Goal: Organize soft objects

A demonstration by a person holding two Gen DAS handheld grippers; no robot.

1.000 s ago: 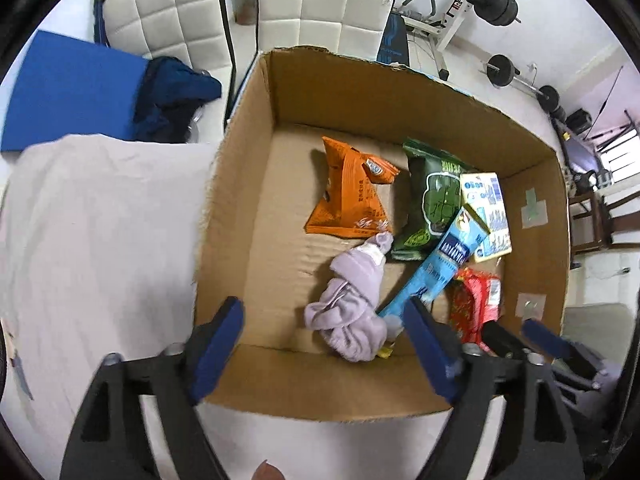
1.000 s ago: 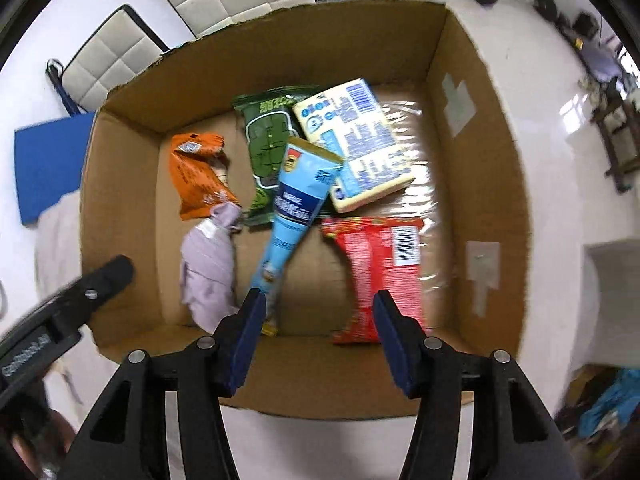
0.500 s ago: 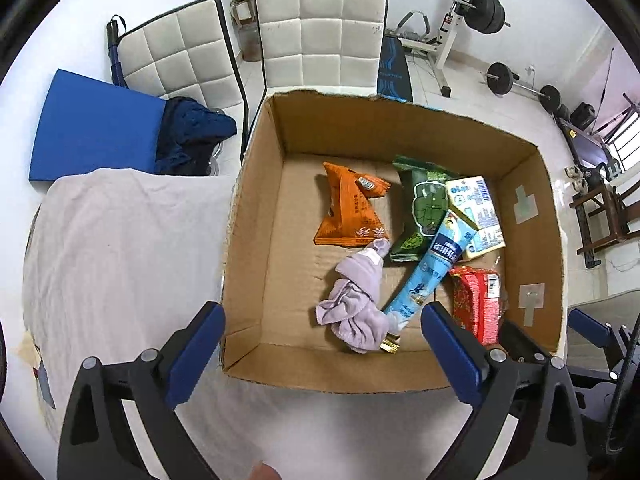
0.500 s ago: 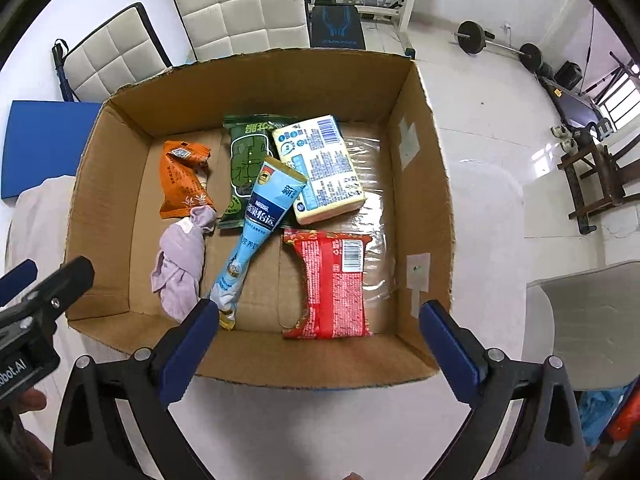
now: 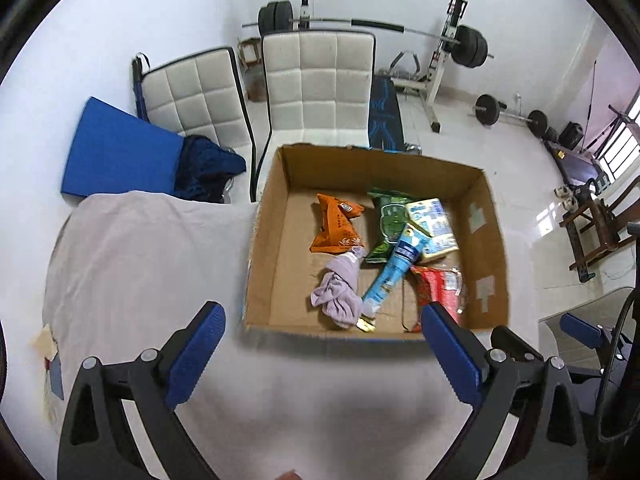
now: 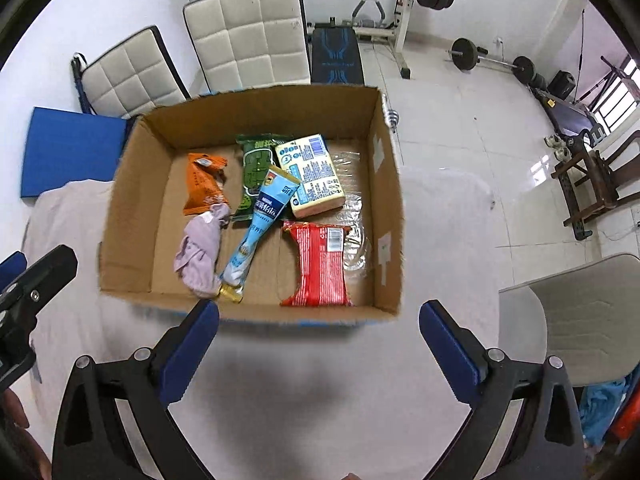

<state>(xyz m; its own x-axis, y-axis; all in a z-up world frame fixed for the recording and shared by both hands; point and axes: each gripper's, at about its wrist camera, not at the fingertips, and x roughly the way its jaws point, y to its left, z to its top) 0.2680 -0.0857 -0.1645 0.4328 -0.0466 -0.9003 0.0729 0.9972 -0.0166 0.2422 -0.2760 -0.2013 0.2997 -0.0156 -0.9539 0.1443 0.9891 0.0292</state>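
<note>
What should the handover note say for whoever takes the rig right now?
Left gripper: jaws wide open, empty, above the table short of the box.
Right gripper: same, open and empty.
Cardboard box holds the lilac cloth, orange pouch, green pouch, blue tube, pale carton and red packet.
Done: all soft items seen are boxed.
Left: nothing loose visible on the table cover; tidy the box if wanted.
</note>
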